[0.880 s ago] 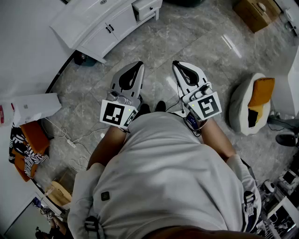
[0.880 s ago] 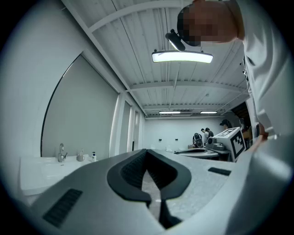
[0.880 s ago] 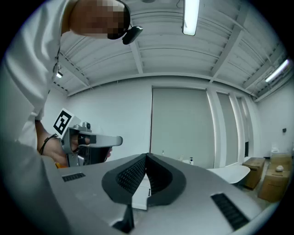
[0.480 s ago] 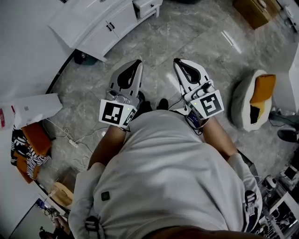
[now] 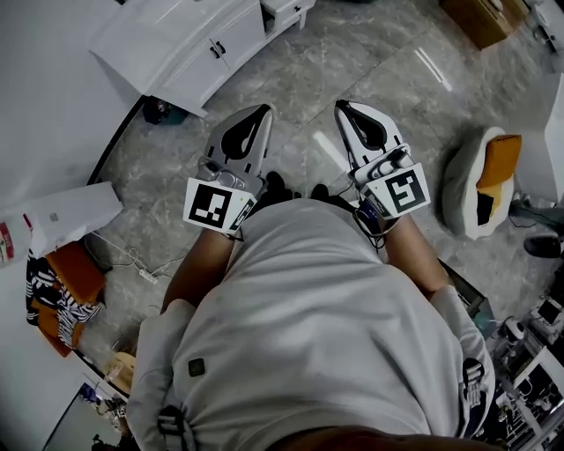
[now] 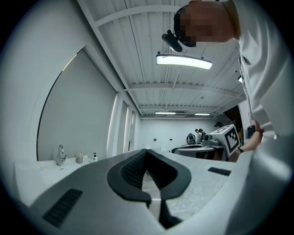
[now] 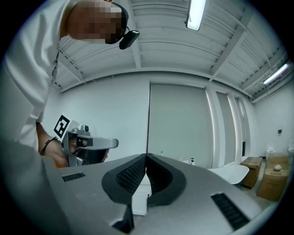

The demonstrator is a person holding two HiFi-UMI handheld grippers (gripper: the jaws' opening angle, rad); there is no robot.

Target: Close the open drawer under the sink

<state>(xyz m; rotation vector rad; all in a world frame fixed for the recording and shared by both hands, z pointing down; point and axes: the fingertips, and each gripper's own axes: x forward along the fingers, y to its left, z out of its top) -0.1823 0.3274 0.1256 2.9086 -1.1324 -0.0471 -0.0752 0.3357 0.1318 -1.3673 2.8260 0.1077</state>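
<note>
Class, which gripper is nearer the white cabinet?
The left gripper, on the side of the floor where the cabinet stands; the right gripper is farther off.

L hand-held gripper (image 5: 263, 108) level, jaws together; R hand-held gripper (image 5: 340, 105) same

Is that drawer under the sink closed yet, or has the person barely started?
Barely started. Done: nothing; the drawer juts out of the white sink cabinet at the head view's top edge. In hand: nothing; the left gripper and right gripper are shut, empty and level, well short of the cabinet. Left: approach and push the drawer in.
</note>
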